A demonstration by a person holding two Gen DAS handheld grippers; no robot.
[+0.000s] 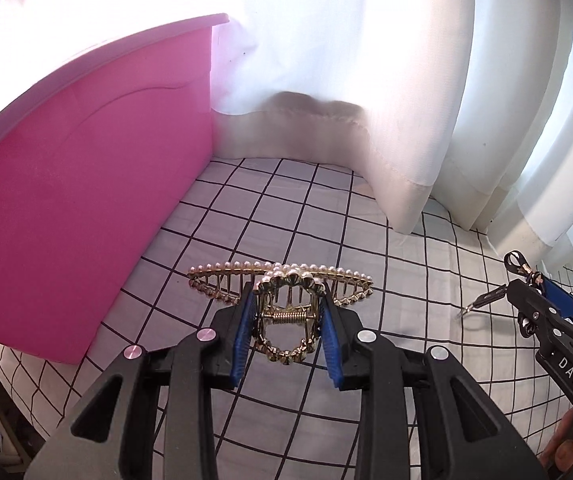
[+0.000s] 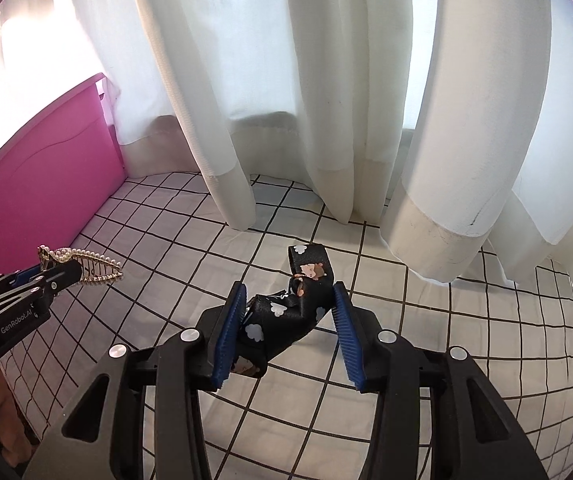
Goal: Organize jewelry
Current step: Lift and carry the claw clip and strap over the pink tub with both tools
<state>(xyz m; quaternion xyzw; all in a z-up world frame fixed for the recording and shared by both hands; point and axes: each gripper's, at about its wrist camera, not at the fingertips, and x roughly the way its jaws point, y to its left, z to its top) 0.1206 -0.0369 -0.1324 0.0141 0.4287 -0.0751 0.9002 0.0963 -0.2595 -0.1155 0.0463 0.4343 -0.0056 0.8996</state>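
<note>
Holding the gold metal claw hair clip with pearl beading (image 1: 282, 300) at its spring hinge, my left gripper (image 1: 288, 334) had both blue ribbed pads pressed on the clip's handle wings, above the white black-grid cloth (image 1: 286, 208) and just beside the pink plastic storage box (image 1: 78, 184). I judged the clip rigid and light but slippery on its metal, the pearls fragile; the hinge was the correct hold. My right gripper (image 2: 286, 328) was clamped on a black fabric strap printed with white clouds (image 2: 286, 316), the left pad pressing it; contact at the right pad I could not confirm. I judged the strap soft and limp, best pinched mid-fold, its metal clasp (image 1: 516, 266) left dangling.
</note>
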